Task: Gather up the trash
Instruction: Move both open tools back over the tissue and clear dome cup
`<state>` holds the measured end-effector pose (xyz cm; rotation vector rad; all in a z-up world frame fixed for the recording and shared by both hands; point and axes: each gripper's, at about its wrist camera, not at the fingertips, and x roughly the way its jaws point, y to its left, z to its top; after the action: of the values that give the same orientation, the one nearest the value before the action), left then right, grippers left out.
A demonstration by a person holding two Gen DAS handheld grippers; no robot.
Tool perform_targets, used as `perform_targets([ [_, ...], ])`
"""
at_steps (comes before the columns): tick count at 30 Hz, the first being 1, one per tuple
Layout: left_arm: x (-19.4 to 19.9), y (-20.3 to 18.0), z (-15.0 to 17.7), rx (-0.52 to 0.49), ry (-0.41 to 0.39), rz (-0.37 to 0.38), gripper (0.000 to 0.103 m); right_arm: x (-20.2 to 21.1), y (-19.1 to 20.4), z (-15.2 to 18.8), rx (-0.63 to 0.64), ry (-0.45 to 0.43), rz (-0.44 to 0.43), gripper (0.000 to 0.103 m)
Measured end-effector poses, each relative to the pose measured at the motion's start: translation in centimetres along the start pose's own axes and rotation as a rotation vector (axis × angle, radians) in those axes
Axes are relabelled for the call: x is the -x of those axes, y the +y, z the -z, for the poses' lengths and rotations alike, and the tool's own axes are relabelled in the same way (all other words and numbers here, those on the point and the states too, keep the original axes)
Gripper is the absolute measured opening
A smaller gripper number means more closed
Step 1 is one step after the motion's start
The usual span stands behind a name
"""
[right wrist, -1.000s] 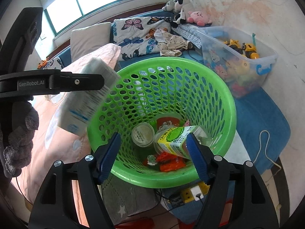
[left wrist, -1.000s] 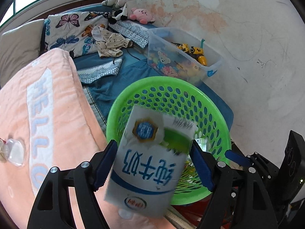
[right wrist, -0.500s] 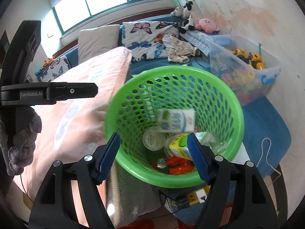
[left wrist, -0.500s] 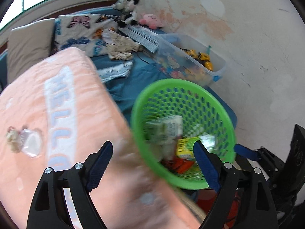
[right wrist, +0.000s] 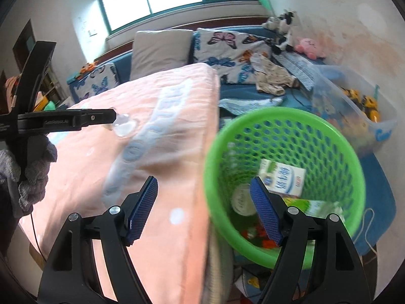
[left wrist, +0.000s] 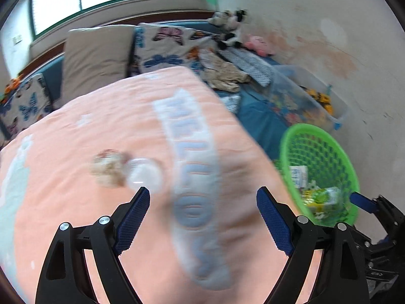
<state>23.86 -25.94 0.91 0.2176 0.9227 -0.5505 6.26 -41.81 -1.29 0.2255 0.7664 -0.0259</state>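
Note:
A green mesh basket [right wrist: 286, 116] stands beside the pink bed and holds a white milk carton [right wrist: 283, 177], a green carton and other trash; it also shows in the left wrist view [left wrist: 326, 136]. A crumpled clear plastic cup with a wrapper [left wrist: 126, 172] lies on the pink blanket [left wrist: 101, 126], just ahead of my left gripper [left wrist: 203, 212], which is open and empty. The cup also shows in the right wrist view [right wrist: 124, 126]. My right gripper [right wrist: 205, 207] is open and empty, over the bed's edge next to the basket.
A clear plastic toy bin [right wrist: 354, 101] stands behind the basket by the wall. Pillows, clothes and stuffed toys [right wrist: 281, 27] lie on the blue bench under the window. A white cable [right wrist: 367, 228] lies on the blue mat.
My left gripper let go of the milk carton, which fell into the basket. The left gripper then swung left over the pink blanket toward the plastic cup. The right gripper shifted left.

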Motion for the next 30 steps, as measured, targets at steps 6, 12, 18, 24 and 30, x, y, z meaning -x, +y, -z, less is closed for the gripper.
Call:
perform_targets([
  [6,0.4,5.6,-0.3,0.076,0.000,-0.086,0.083,-2.0,2.9,-2.0,0.050,0.011,-0.041,0.076],
  [12,0.5,9.5,-0.3,0.129,0.006,-0.132,0.083,-3.9,5.9,-3.6,0.099,0.021,-0.074,0.076],
  [18,1.1,12.2,-0.3,0.165,-0.003,-0.156,0.083,-5.9,9.0,-5.5,0.149,0.022,-0.112,0.076],
  [24,1.8,15.2,-0.6,0.210,-0.015,-0.175,0.083,-9.2,12.5,-7.5,0.227,0.034,-0.136,0.076],
  [30,1.5,17.4,-0.6,0.246,-0.010,-0.178,0.083,-13.6,15.2,-8.2,0.284,0.070,-0.150,0.076],
])
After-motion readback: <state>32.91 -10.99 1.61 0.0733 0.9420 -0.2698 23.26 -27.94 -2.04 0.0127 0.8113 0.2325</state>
